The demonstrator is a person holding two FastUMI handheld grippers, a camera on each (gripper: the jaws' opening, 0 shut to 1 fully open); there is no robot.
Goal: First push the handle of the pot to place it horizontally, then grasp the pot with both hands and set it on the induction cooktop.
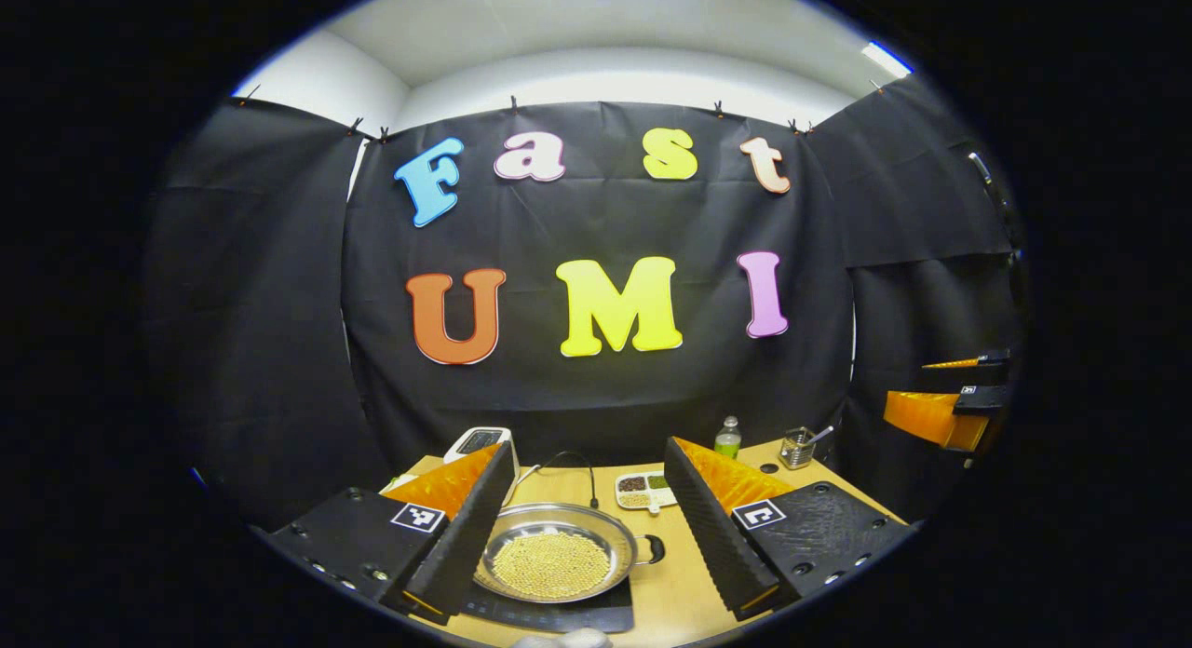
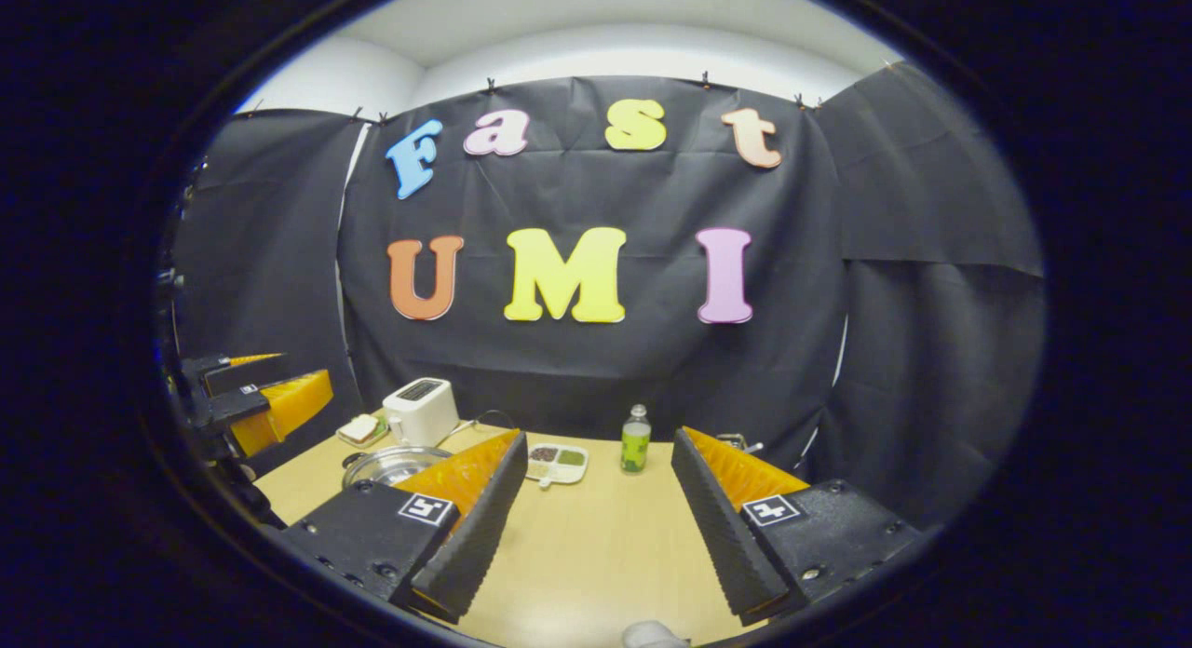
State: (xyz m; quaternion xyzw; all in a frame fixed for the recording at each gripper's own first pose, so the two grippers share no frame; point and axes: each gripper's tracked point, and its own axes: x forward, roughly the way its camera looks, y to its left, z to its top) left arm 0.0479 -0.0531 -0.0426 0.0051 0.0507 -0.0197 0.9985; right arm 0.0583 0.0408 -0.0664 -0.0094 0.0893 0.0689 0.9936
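A shallow metal pot (image 1: 549, 562) full of small yellow beans rests on the black induction cooktop (image 1: 568, 618), low in the left gripper view. Its dark loop handle (image 1: 655, 548) points right. My left gripper (image 1: 589, 448) hangs above it, open, with its fingers either side of the pot and not touching it. In the right gripper view the pot (image 2: 389, 464) sits at the left, partly hidden behind a finger. My right gripper (image 2: 598, 436) is open over bare table. Each gripper also appears side-on in the other view, the right gripper (image 1: 908, 385) and the left gripper (image 2: 303, 369).
On the wooden table (image 2: 596, 546) stand a white toaster (image 2: 421, 411), a green bottle (image 2: 635, 440), a white divided dish (image 2: 557, 462) of beans, a small plate with food (image 2: 358, 429) and a metal cup (image 1: 796, 448). A black cable (image 1: 582, 464) runs behind the pot.
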